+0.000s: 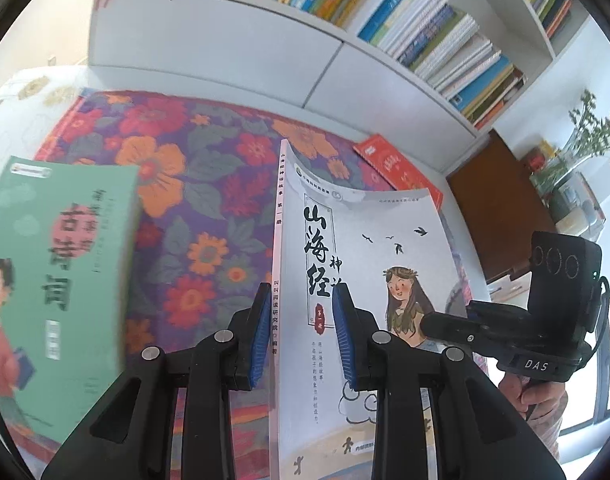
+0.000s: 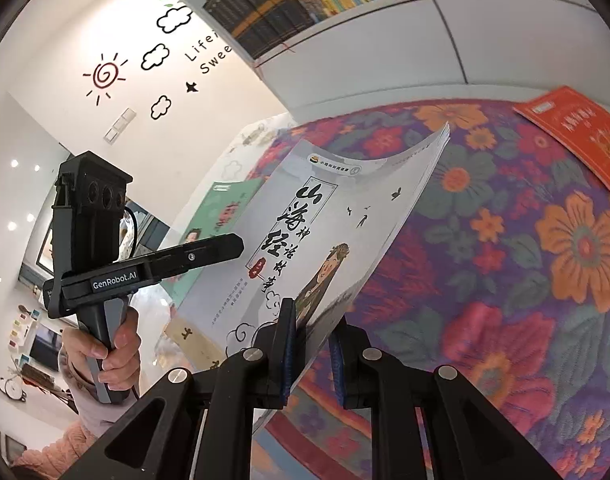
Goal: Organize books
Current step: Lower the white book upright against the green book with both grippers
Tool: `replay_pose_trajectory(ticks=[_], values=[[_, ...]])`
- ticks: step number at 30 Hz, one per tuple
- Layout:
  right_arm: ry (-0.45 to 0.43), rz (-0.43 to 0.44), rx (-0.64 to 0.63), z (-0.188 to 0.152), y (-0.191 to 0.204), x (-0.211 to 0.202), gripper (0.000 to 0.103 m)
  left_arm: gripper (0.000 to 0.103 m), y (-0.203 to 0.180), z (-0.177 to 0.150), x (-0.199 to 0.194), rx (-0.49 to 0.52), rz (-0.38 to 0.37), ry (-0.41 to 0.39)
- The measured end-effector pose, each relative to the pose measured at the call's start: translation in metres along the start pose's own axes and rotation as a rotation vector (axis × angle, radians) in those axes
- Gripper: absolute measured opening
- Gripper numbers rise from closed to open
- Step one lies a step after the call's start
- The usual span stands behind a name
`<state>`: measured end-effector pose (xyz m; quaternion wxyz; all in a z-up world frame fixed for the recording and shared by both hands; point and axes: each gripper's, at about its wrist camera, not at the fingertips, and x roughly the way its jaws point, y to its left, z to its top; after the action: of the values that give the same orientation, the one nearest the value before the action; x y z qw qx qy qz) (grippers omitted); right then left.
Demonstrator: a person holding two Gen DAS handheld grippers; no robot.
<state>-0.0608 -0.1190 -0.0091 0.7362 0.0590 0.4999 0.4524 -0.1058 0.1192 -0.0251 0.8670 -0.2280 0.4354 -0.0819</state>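
A white book (image 1: 365,240) with black brush lettering and a drawn girl is held up above the floral cloth (image 1: 209,184), cover towards both cameras. My left gripper (image 1: 303,320) is shut on it beside the spine. My right gripper (image 2: 311,332) is shut on its lower edge by the page side, and the pages (image 2: 437,148) bow at the top. Each gripper shows in the other's view: the right gripper (image 1: 465,324) and the left gripper (image 2: 193,256), each gripped by a hand. A green book (image 1: 53,264) sits blurred at the left, also seen behind the white book (image 2: 221,208).
A red book (image 1: 397,168) lies on the cloth near the white cabinet (image 1: 225,60). Above it, shelves (image 1: 425,28) are packed with several upright books. A brown board (image 1: 501,200) and a vase with green stems (image 1: 585,136) stand at the right.
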Motion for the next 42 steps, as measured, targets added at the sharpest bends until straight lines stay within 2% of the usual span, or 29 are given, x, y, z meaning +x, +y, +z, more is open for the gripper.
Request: replay_pose_trajectory(ticks=[13,26,35,42], values=[[0.043,0.063,-0.101,0.039,0.082,0.079,0.015,0.026,0.095,0.006,-0.073,-0.082,0.036,-0.094],[0.13,0.087,-0.119,0.066,0.131,0.175,0.015,0.026,0.19,0.003,-0.089,-0.194,0.021,-0.114],[0.178,0.074,-0.101,0.066,0.137,0.215,0.015,0.03,0.219,-0.003,-0.077,-0.19,0.07,-0.073],[0.181,0.083,-0.063,0.061,0.128,0.219,0.016,0.031,0.221,-0.004,-0.075,-0.166,0.106,-0.079]])
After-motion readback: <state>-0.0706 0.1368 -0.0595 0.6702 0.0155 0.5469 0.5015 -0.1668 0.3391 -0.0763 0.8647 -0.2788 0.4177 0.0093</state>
